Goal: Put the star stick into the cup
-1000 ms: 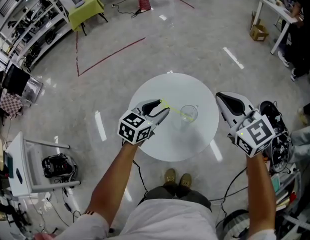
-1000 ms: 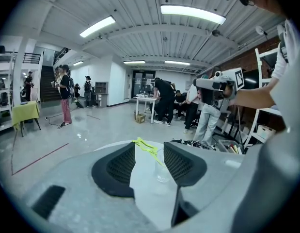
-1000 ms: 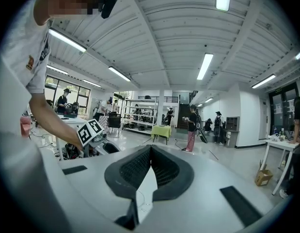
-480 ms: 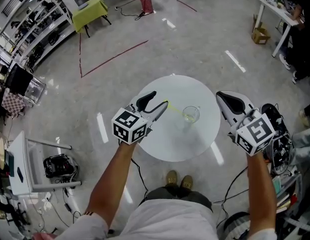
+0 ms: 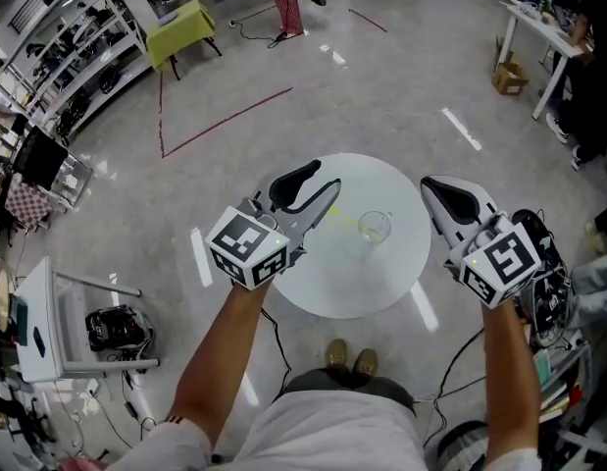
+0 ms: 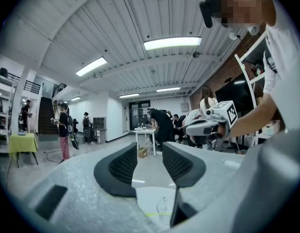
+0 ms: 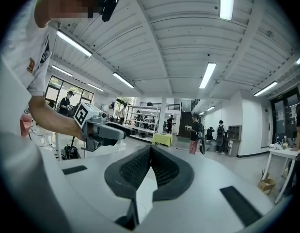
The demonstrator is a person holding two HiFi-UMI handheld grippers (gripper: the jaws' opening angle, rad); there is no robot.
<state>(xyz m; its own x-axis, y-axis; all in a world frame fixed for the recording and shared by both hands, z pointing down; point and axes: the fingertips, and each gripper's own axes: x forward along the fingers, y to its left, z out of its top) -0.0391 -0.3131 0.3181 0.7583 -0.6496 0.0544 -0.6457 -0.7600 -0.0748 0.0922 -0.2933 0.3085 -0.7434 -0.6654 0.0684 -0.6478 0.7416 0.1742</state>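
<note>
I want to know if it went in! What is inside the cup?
One end of the thin yellow-green stick appears to sit in the clear cup. The rest slants out toward the left gripper. Nothing covers the cup, but the star is too small to make out.

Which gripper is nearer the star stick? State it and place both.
Left. The left gripper, empty, its open jaws just narrowing, hovers by the free end of the star stick. The right gripper, shut, hangs beyond the cup, at the right edge of the table.

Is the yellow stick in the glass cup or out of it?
In: the thin yellow-green stick leans out of the clear glass cup, one end inside.
</note>
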